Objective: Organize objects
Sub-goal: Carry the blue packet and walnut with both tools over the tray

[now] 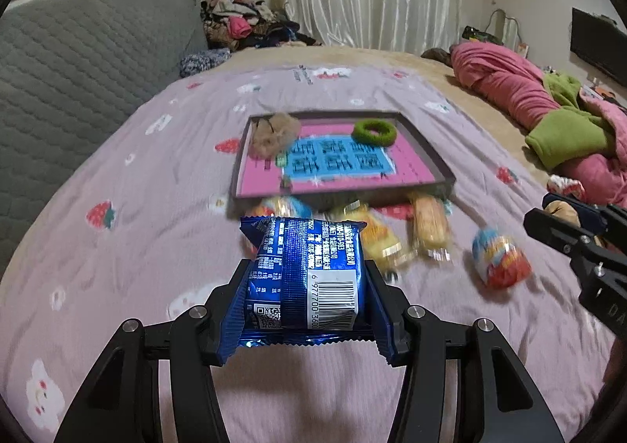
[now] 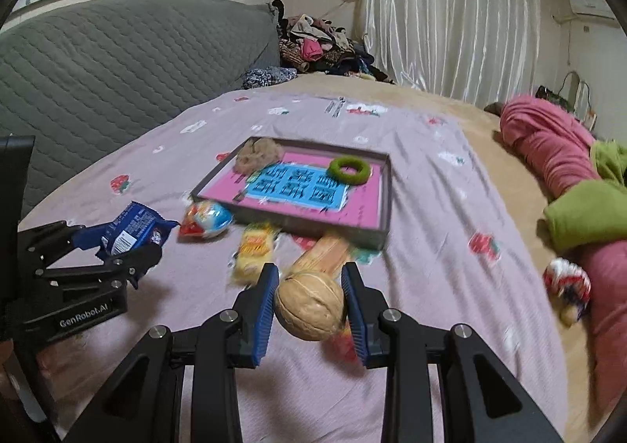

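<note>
My left gripper (image 1: pixel 307 298) is shut on a blue snack packet (image 1: pixel 309 278), held above the lilac bedsheet; the same packet (image 2: pixel 125 233) shows at the left of the right wrist view. My right gripper (image 2: pixel 309 306) is shut on a tan walnut (image 2: pixel 309 306), also lifted off the bed. Ahead lies a shallow grey tray (image 1: pixel 431 157) with a pink and blue lining, holding a brown fluffy hair tie (image 1: pixel 274 133) and a green ring-shaped hair tie (image 1: pixel 374 132). Yellow snack packets (image 1: pixel 429 229) and a red and blue egg-shaped packet (image 1: pixel 501 261) lie in front of the tray.
A grey quilted headboard (image 1: pixel 78 63) rises on the left. Pink and green bedding (image 1: pixel 548 110) is bunched at the right edge, with a small red and white ball (image 2: pixel 568 280) beside it. A pile of clothes (image 1: pixel 243 20) sits at the far end by white curtains.
</note>
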